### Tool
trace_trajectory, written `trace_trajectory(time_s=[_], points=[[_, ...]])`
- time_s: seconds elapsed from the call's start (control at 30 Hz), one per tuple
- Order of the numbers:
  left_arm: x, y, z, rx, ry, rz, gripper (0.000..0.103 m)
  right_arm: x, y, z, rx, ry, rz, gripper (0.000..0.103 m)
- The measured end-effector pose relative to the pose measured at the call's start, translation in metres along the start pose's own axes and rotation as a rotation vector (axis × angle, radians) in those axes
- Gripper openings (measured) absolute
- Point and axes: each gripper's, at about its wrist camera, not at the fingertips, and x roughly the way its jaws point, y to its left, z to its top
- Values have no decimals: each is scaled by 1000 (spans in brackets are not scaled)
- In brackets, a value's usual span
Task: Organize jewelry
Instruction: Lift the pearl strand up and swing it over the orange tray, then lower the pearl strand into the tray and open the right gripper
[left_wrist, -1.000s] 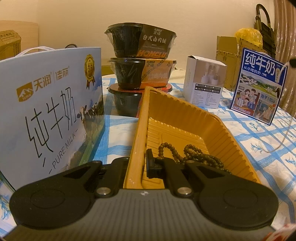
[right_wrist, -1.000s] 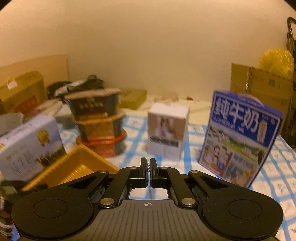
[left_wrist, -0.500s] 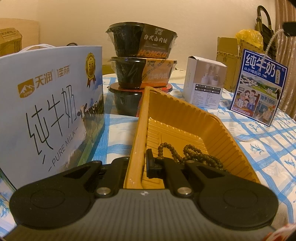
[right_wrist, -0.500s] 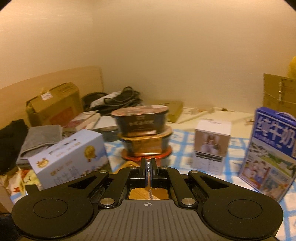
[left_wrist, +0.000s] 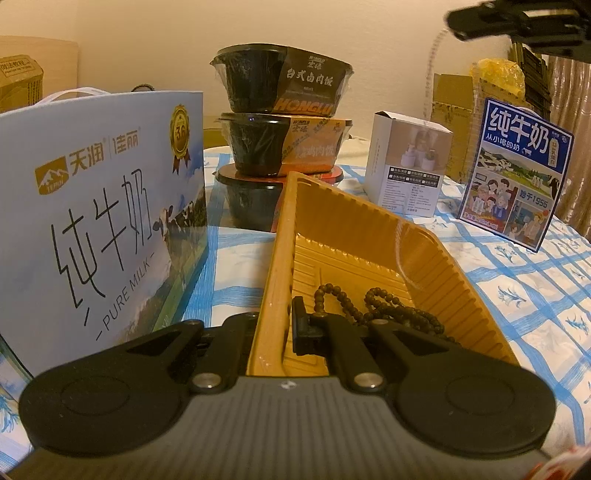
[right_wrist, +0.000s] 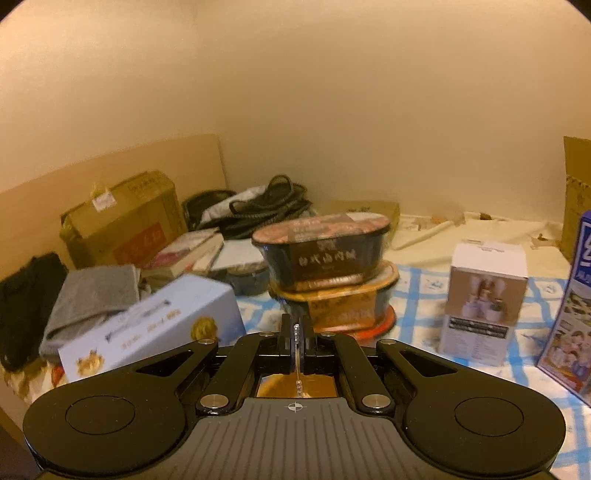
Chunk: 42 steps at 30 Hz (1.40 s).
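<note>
Swung leftward across the scene since a second ago: right claw (right_wrist: 297, 334), with the bowls now dead ahead instead of the white box. Held in place meanwhile: left claw (left_wrist: 284, 325), pressed together on the near left wall of the yellow tray (left_wrist: 373, 236), one finger outside the wall, one inside. Right claw pinched shut on a thin pale bead chain (right_wrist: 296, 363), dangling below the fingers over a yellow patch of tray seen through the frame gap. In the left view, seen high at top right, with the pale chain hanging down toward the white box.

Lay coiled on the tray floor, near end, just beside the inner left finger: dark bead necklace (left_wrist: 391, 306). Far half of the tray floor bare; ribbed walls sloping outward, far rim close to the bowls.

Stood tight along the tray's left side: big blue milk carton (left_wrist: 99, 221). Stacked three high right behind the far rim: black bowls (left_wrist: 280, 110). To the right, well apart from the tray: white box (left_wrist: 406, 166) and small blue milk box (left_wrist: 517, 173), with open checked cloth (left_wrist: 517, 295) on the counter between.
</note>
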Motion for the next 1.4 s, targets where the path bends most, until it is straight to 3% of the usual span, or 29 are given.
trace_trajectory(time_s=[0.1, 0.37, 0.47, 0.77, 0.8, 0.87, 0.9, 0.93, 1.4], points=[[0, 0, 0, -1, 0, -2, 5, 13, -3, -13, 68, 19, 38, 2], [1, 2, 0, -10, -1, -8, 5, 47, -21, -111, 239, 288, 8, 2], [1, 2, 0, -12, 0, -7, 5, 48, -29, -133, 265, 340, -17, 2], [3, 4, -3, -13, 8, -1, 5, 52, -20, -131, 143, 356, -39, 3], [3, 4, -3, -13, 8, -1, 5, 53, -17, -129, 113, 361, -56, 5], [3, 4, -3, -13, 9, -1, 5, 56, -14, -130, 87, 367, -74, 22], [3, 4, -3, -13, 8, -2, 5, 55, -15, -131, 94, 365, -78, 42], [3, 4, -3, -12, 8, -2, 5, 52, -17, -132, 109, 354, -79, 54], [6, 5, -6, -12, 19, 10, 5, 37, -37, -134, 165, 352, -130, 55]])
